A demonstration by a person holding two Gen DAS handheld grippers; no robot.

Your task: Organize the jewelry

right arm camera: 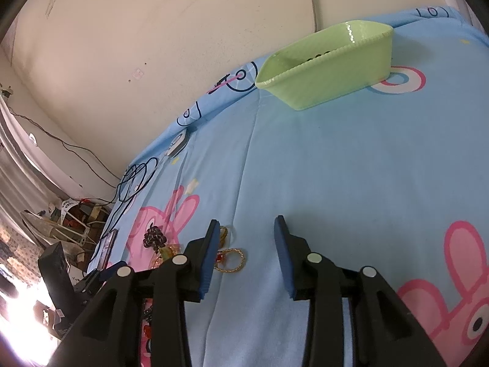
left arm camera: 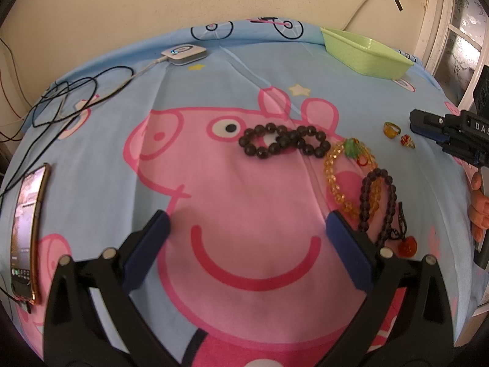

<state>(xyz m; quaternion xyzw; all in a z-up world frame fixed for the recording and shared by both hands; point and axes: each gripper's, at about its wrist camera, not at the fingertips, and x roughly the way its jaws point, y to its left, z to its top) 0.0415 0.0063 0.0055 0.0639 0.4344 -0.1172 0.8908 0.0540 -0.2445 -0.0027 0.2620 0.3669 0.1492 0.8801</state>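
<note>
On the cartoon-pig bedsheet lie a dark bead bracelet (left arm camera: 284, 140), an amber bead bracelet (left arm camera: 339, 180), a purple bead string (left arm camera: 382, 205) with an orange pendant (left arm camera: 408, 246), and two rings (left arm camera: 392, 129) (left arm camera: 408, 141). A green basket (left arm camera: 366, 53) stands at the far right; in the right wrist view (right arm camera: 330, 70) dark beads show inside it. My left gripper (left arm camera: 247, 229) is open and empty over the sheet. My right gripper (right arm camera: 247, 229) is open and empty, just right of a gold ring (right arm camera: 233, 260); it also shows beside the rings in the left wrist view (left arm camera: 428, 125).
A phone (left arm camera: 27, 238) lies at the sheet's left edge. A white charger puck (left arm camera: 185, 53) and tangled black cables (left arm camera: 70, 98) lie at the far left. A wall runs behind the bed. A window frame (left arm camera: 452, 30) stands at the right.
</note>
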